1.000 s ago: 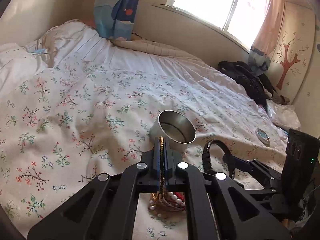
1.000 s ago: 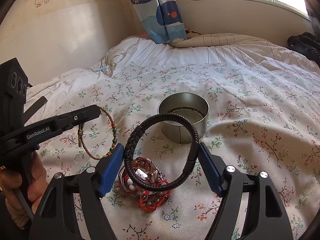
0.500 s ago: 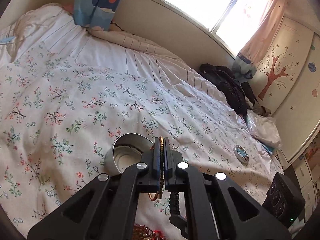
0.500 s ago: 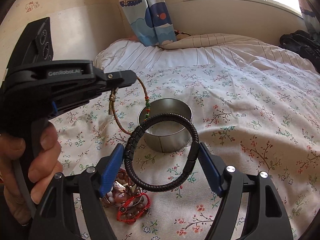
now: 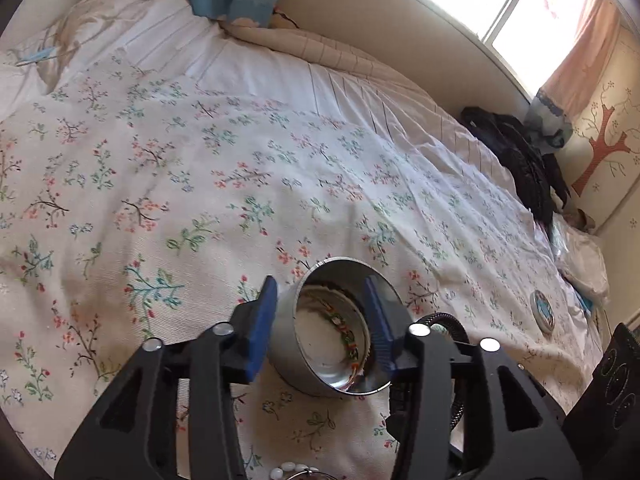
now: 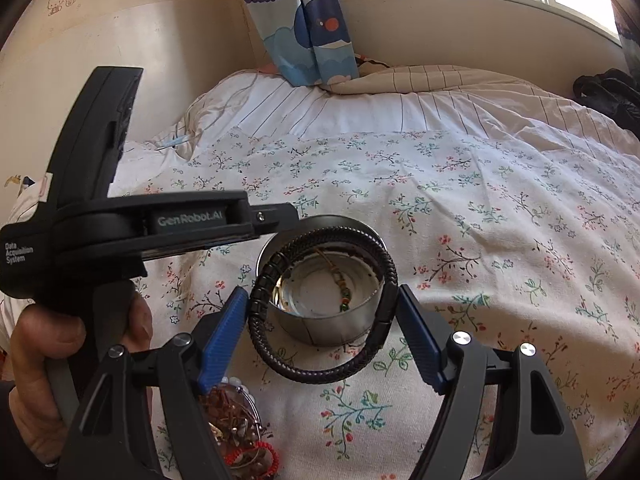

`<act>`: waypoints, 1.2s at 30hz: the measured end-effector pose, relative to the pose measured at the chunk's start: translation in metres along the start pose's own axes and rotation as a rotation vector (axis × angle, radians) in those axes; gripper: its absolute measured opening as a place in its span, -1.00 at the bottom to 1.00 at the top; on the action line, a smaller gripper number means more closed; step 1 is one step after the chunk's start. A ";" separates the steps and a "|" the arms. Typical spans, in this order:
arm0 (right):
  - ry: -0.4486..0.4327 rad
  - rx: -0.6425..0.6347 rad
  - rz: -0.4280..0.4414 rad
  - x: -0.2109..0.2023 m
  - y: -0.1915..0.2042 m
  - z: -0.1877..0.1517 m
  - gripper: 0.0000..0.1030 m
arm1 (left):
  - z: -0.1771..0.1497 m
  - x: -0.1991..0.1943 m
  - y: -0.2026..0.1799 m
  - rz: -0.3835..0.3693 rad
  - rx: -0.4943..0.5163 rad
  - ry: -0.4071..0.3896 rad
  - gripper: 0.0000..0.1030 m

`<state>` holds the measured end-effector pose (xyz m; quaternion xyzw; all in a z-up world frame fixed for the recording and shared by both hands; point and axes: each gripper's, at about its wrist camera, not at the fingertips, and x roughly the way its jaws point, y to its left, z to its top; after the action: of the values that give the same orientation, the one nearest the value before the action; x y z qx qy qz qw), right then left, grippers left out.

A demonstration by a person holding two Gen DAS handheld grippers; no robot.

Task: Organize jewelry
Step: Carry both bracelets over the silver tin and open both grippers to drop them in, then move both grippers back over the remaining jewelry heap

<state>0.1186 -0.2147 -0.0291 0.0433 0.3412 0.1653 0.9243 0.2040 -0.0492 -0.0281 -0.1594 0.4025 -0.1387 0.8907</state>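
The left gripper point(image 5: 322, 320) hangs over the tin point(image 5: 320, 376) on the bed point(image 5: 200, 168). Its jaws are opening, with nothing between them. The bead string point(image 6: 340, 284) lies inside the tin. The right gripper point(image 6: 320, 332) grips a black band point(image 6: 320, 374). To do this well, the left should move clear, then the right should let go straight above the tin.

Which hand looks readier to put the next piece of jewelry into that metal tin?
The right. Its claw holds the black braided bracelet just in front of the tin. The left claw is opening with nothing between its pads; its beaded bracelet lies inside the tin.
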 end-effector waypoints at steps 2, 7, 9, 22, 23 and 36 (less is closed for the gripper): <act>-0.002 -0.010 0.000 0.007 0.004 0.005 0.40 | 0.004 -0.012 0.008 0.017 -0.029 -0.045 0.10; 0.013 -0.032 0.005 0.028 0.012 0.012 0.40 | 0.009 -0.029 0.019 0.050 -0.053 -0.094 0.19; 0.022 -0.040 0.003 0.036 0.014 0.013 0.40 | 0.009 -0.031 0.017 0.071 -0.040 -0.100 0.24; 0.016 -0.012 -0.056 0.055 0.007 0.016 0.69 | 0.006 -0.034 0.013 0.160 0.031 -0.118 0.51; 0.015 -0.013 -0.057 0.054 0.007 0.016 0.69 | 0.006 -0.034 0.013 0.168 0.033 -0.118 0.52; 0.048 0.025 -0.084 0.019 0.001 0.000 0.75 | -0.017 -0.057 -0.002 0.317 0.133 -0.154 0.75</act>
<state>0.1321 -0.2074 -0.0403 0.0364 0.3667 0.1230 0.9214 0.1542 -0.0322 0.0000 -0.0449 0.3429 -0.0102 0.9382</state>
